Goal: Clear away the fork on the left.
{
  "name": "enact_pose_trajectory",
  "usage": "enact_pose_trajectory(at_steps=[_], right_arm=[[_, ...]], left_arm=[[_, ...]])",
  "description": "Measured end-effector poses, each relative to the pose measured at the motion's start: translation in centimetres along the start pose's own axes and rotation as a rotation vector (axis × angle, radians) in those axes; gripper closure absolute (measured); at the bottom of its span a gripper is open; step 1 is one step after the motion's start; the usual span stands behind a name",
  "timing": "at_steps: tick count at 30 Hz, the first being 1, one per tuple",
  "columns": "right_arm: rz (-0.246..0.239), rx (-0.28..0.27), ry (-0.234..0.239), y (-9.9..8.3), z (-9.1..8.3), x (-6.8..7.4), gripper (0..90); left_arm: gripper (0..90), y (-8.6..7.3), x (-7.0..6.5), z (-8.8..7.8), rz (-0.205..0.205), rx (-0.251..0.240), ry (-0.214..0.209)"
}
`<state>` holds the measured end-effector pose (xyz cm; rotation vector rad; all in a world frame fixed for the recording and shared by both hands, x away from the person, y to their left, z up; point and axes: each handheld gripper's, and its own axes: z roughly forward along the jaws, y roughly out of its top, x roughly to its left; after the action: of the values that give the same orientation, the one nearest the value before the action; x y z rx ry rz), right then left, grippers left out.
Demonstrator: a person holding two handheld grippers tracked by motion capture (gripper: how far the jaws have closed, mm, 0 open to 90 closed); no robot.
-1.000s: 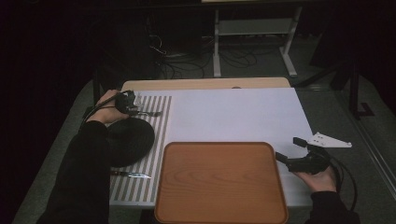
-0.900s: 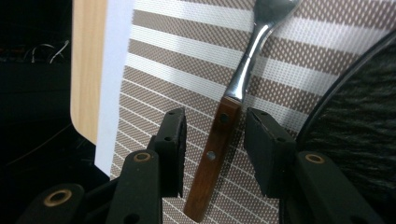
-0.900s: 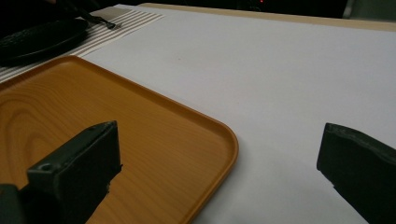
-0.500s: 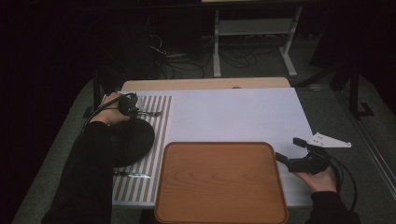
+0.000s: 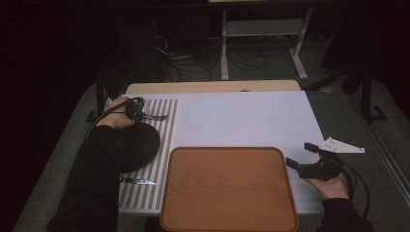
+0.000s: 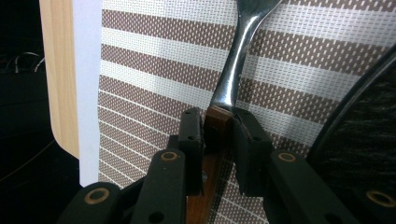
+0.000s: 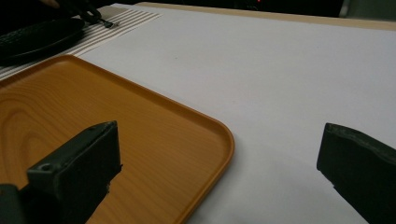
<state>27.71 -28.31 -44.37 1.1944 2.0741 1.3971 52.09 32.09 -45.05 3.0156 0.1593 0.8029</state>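
A fork (image 5: pixel 157 116) with a brown wooden handle (image 6: pixel 217 122) lies on the striped placemat (image 5: pixel 164 145), just beyond the black plate (image 5: pixel 140 145). My left gripper (image 5: pixel 135 109) (image 6: pixel 218 133) has just been closing, and its pads now sit against both sides of the handle. The fork rests flat on the mat. A knife (image 5: pixel 138 181) lies on the mat's near side. My right gripper (image 5: pixel 303 155) (image 7: pixel 219 177) hovers open at the right edge of the wooden tray (image 5: pixel 227 212) (image 7: pixel 140 140), with nothing between its fingers.
A white sheet (image 5: pixel 241 116) covers the table's middle and right. A small white three-cornered card (image 5: pixel 344 145) lies at its right edge. The black plate's rim (image 6: pixel 355 116) is close to the right of my left gripper. The table's far left corner (image 6: pixel 60 93) is near.
The left hand has shifted slightly toward the far left corner of the mat, over the fork's handle. The right hand has stayed still.
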Motion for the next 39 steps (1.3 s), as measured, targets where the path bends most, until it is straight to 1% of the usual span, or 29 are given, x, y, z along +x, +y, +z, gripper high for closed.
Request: enact_pose_trajectory(at_steps=[2, 4, 7, 11, 13, 15, 16, 18, 19, 20, 21, 24, 25, 30, 33, 35, 39], right_arm=[[0.002, 0.000, -0.001, 0.0, 0.0, 0.0, 0.0], [0.002, 0.001, -0.001, 0.0, 0.0, 0.0, 0.0], [-0.002, 0.002, -0.004, 0.0, 0.0, 0.0, 0.0], [0.001, -0.015, -0.012, 0.1, -0.2, 0.0, 0.0], [0.001, -0.016, -0.014, 0.1, -0.2, 0.0, 0.0], [-0.001, -0.018, -0.012, 0.1, -0.2, 0.0, 0.0], [-0.001, -0.016, -0.012, 0.1, -0.2, 0.0, 0.0], [-0.002, -0.014, -0.011, 0.1, -0.2, 0.0, 0.0], [-0.002, -0.013, -0.011, 0.1, -0.2, 0.0, 0.0], [-0.002, -0.012, -0.012, 0.1, -0.2, 0.0, 0.0], [-0.002, -0.011, -0.012, 0.1, -0.1, 0.0, 0.0], [-0.004, -0.004, -0.011, 0.0, -0.1, 0.1, 0.0], [-0.004, -0.004, -0.010, 0.0, -0.1, 0.1, 0.0], [-0.006, -0.003, -0.010, 0.1, 0.0, 0.2, 0.0], [-0.009, 0.000, -0.010, 0.1, 0.0, 0.2, 0.0], [-0.009, -0.001, -0.010, 0.1, 0.0, 0.2, 0.0], [-0.008, -0.002, -0.009, 0.1, 0.0, 0.2, 0.0]], left_arm=[[76.6, 0.0, -0.1, -0.1, -0.017, 0.012, 0.002], [76.8, 0.0, -0.2, -0.1, -0.006, 0.026, 0.007], [76.9, 0.0, -0.2, -0.5, -0.005, 0.021, 0.014], [77.0, 0.2, -0.1, -1.1, -0.007, 0.002, 0.028], [76.9, 0.1, 0.0, -1.4, -0.030, -0.010, 0.026], [77.0, 0.1, 0.0, -1.9, -0.035, -0.004, 0.031], [77.0, 0.0, 0.0, -2.0, -0.050, -0.010, 0.029], [77.0, -0.1, 0.1, -2.5, -0.071, -0.015, 0.037], [77.0, -0.1, 0.1, -2.5, -0.071, -0.015, 0.037], [77.0, -0.3, 0.2, -3.0, -0.086, -0.023, 0.039], [77.0, -0.5, 0.2, -3.3, -0.090, -0.023, 0.044], [76.9, -1.0, 0.3, -4.3, -0.088, -0.017, 0.060], [76.9, -1.2, 0.3, -4.5, -0.093, -0.024, 0.063], [76.9, -1.8, 0.3, -6.0, -0.104, -0.029, 0.078], [76.9, -1.9, 0.1, -6.8, -0.107, -0.029, 0.076], [77.0, -1.7, 0.0, -7.5, -0.097, -0.023, 0.070], [77.0, -1.1, -0.2, -9.3, -0.091, -0.029, 0.074]])
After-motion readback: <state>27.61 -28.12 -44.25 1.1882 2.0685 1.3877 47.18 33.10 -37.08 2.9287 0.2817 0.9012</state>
